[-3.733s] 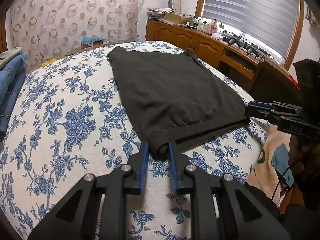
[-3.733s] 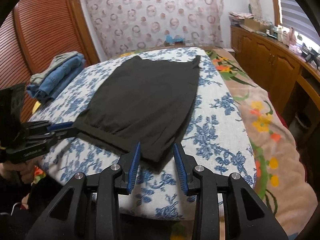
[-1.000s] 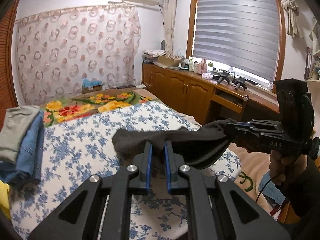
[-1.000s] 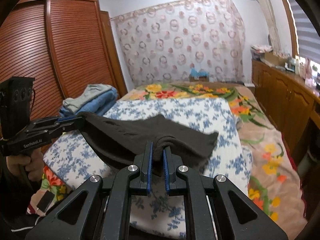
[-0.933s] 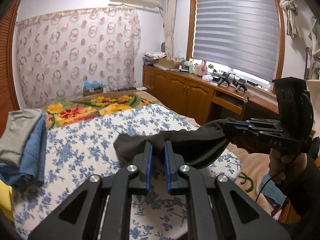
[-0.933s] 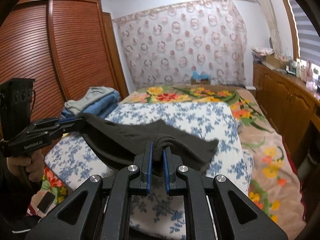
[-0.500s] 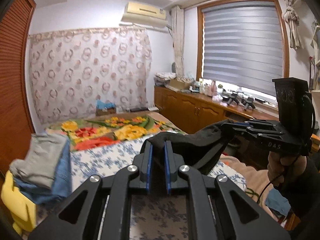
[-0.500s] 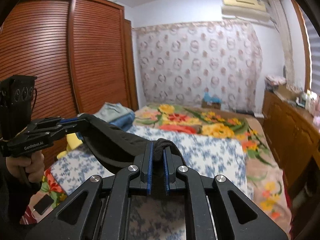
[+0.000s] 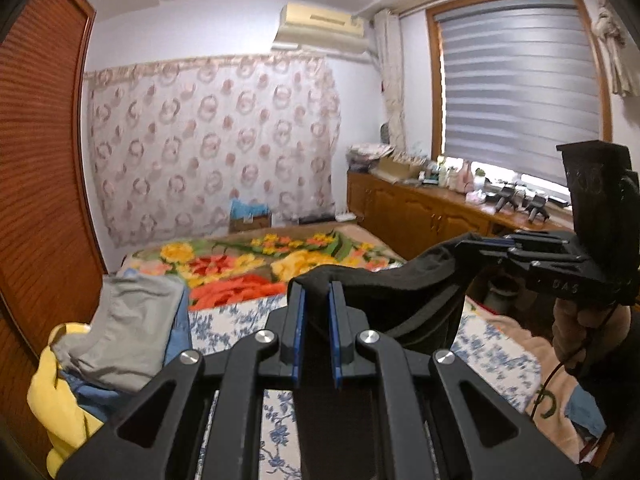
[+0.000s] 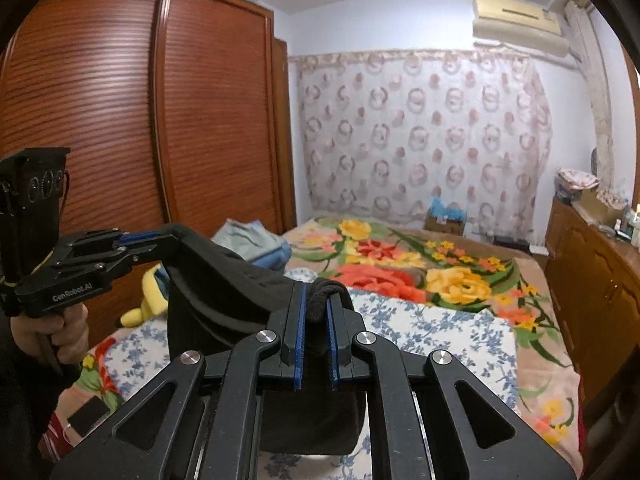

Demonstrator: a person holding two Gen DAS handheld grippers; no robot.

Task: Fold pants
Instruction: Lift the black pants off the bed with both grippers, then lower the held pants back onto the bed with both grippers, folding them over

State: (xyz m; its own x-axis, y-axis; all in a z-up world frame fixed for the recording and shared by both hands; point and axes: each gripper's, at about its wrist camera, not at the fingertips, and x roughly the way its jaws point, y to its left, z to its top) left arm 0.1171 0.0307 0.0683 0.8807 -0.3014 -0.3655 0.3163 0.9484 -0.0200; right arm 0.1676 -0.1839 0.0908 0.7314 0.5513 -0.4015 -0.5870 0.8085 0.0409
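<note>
Black pants (image 9: 400, 300) hang in the air between two handheld grippers above a bed (image 9: 492, 356) spread with a blue-flowered white sheet. In the left wrist view, the left gripper (image 9: 316, 312) at bottom centre has its blue-padded jaws narrowed onto a bunched edge of the dark cloth, which sags toward the right gripper (image 9: 476, 245) at the right of the frame, also clamped on the fabric and held by a hand (image 9: 580, 332) below it. In the right wrist view, the right gripper (image 10: 316, 312) at bottom centre pinches a thick rolled hem between its pads, while the left gripper (image 10: 160, 240) at mid-left grips the other end; the pants (image 10: 224, 292) droop between them, and a fold hangs beneath the near jaws. A hand (image 10: 52, 332) at lower left holds that gripper's handle. A bright floral blanket (image 10: 400, 264) covers the far part of the bed. Folded clothes (image 9: 120, 328), grey over blue, are piled at the left side of the left wrist view, beside something yellow (image 9: 60, 400). A louvred wooden wardrobe (image 10: 120, 120) fills the upper left of the right wrist view.
</note>
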